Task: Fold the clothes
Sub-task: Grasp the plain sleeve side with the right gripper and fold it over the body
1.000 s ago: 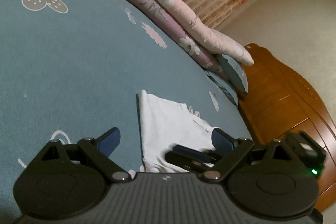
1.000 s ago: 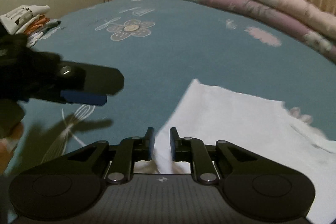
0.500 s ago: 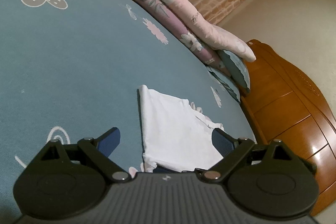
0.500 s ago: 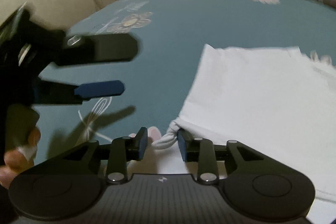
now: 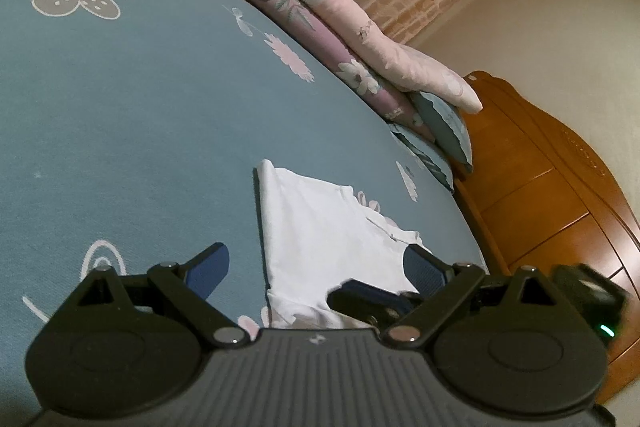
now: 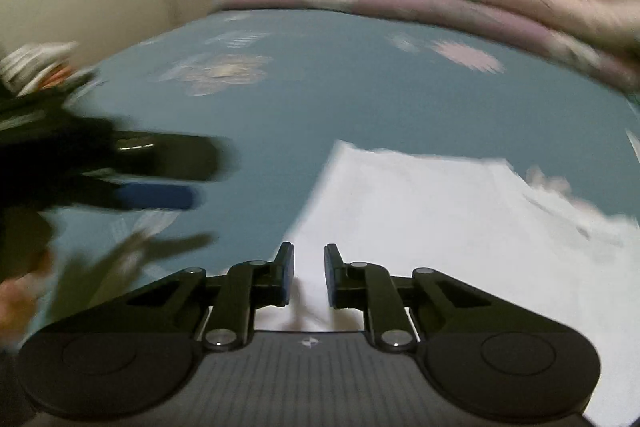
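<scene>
While my two tongs hover over it, the wide teal bedsheet printed with pale flowers [image 5: 132, 115] fills most of both views, with a rolled pink and mauve floral quilt [image 5: 304, 11] along its far edge and an orange-brown wooden headboard [image 5: 560, 195] beyond the corner. On the sheet lies the folded white cotton garment [image 5: 320, 239], flat, its straight folded edge toward the open sheet, its nearest corner right under my tools. My left gripper [image 5: 316, 267] stands wide, blue pads well apart, nothing between them, its right pad above the garment's edge. My right gripper [image 6: 308, 273] is narrow and closing, white cloth in the gap; whether the pads pinch it I cannot tell, the view being blurred
</scene>
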